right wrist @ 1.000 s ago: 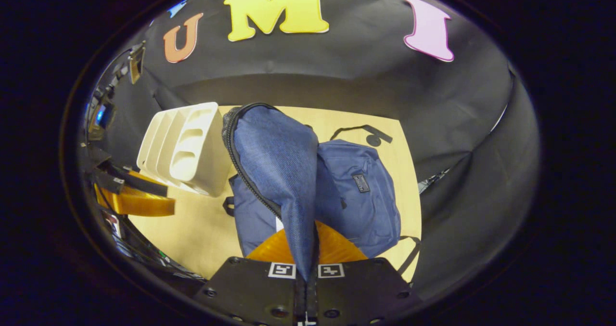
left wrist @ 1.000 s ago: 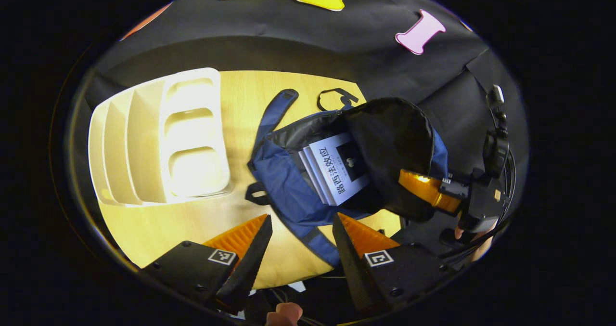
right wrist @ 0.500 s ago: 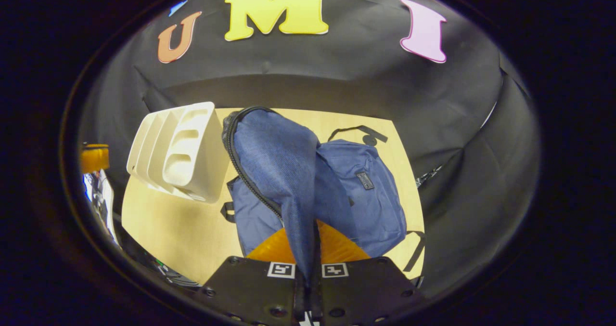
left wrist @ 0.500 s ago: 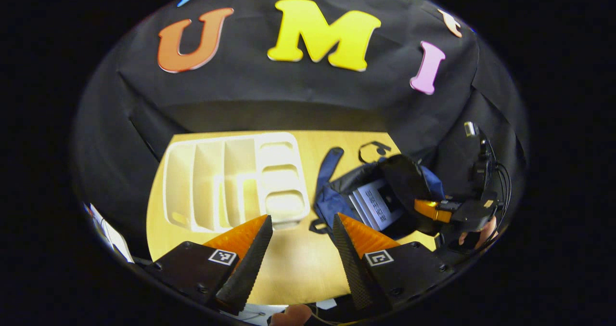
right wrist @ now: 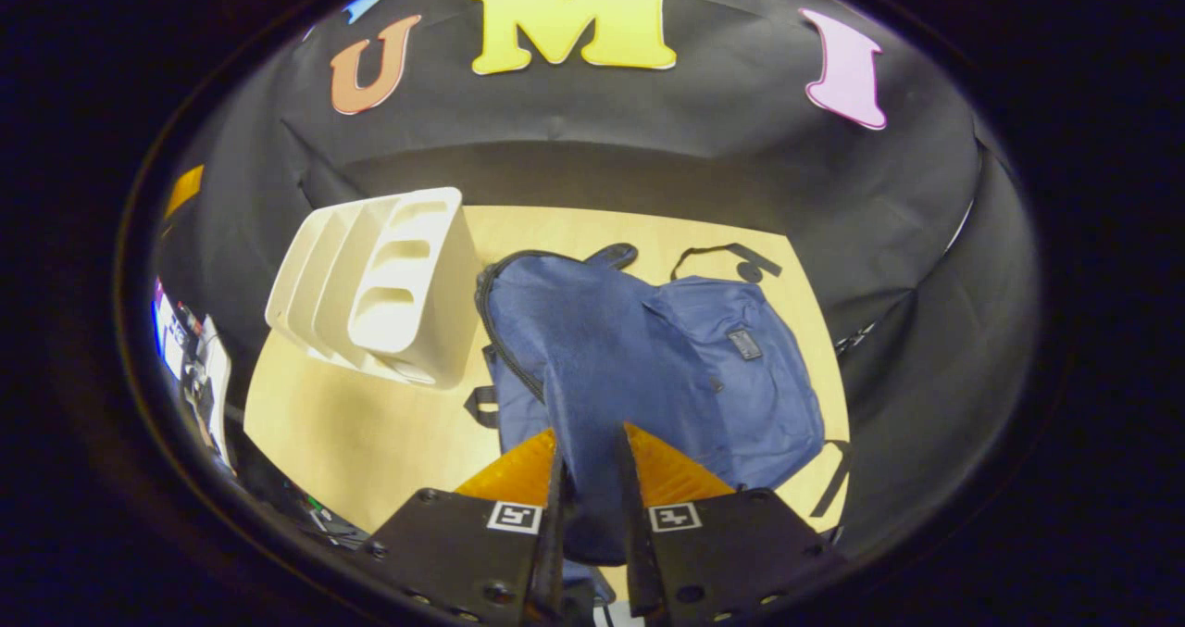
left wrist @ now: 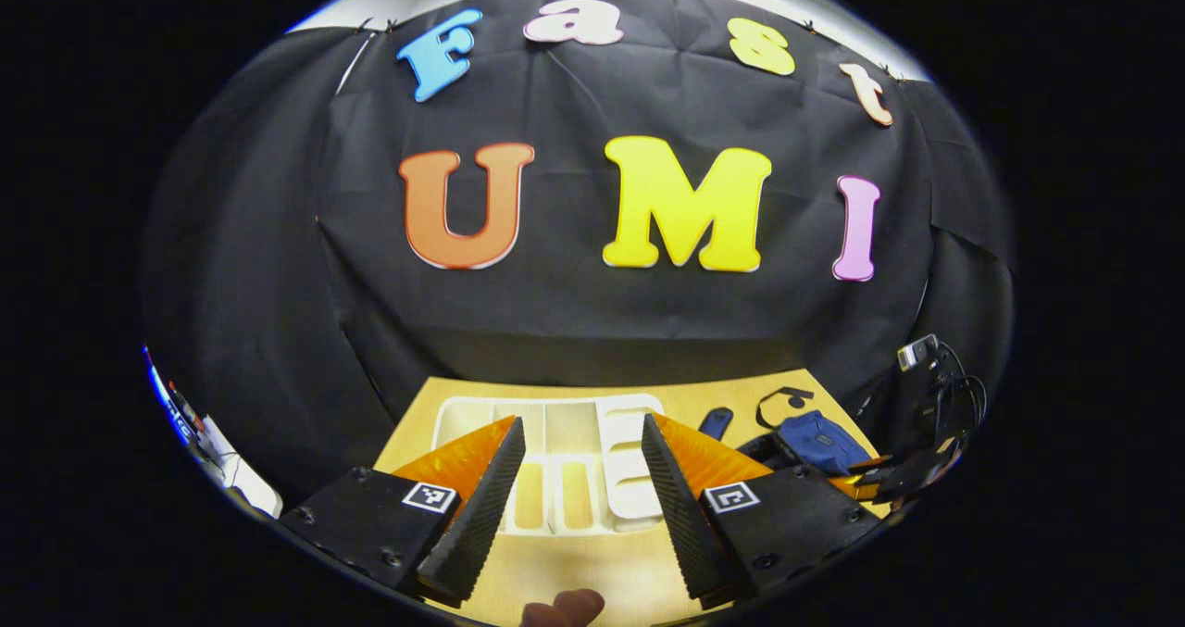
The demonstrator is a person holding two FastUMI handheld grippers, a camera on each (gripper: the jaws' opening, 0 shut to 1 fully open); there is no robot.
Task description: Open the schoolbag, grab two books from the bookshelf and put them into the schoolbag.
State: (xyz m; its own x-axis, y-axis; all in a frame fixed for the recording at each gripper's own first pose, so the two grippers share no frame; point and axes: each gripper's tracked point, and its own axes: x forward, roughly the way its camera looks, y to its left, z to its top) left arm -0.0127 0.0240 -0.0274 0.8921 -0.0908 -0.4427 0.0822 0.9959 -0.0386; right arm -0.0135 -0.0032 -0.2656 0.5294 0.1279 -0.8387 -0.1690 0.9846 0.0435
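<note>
In the left gripper view, the left hand-held gripper [left wrist: 579,488] is seen with its fingers spread wide and nothing held between them. Between the fingers, toward 12 o'clock, the white bookshelf [left wrist: 565,460] is seen lying on the desk [left wrist: 592,571]. At about 3 o'clock from it, the blue schoolbag [left wrist: 819,437] is found near the desk's far right corner, and just beside the bag the right hand-held gripper [left wrist: 903,479] is seen from afar.

In the right gripper view, the right hand-held gripper [right wrist: 592,516] is seen with its fingers set narrowly apart, a fold of the schoolbag's flap [right wrist: 592,377] lying between them; whether both fingers press on the fabric cannot be told. The schoolbag [right wrist: 731,368] is spread flat on the desk [right wrist: 352,442], toward 12 o'clock of the fingers. The bookshelf [right wrist: 389,284] stands at roughly 10 o'clock, just beside the bag's left edge.
</note>
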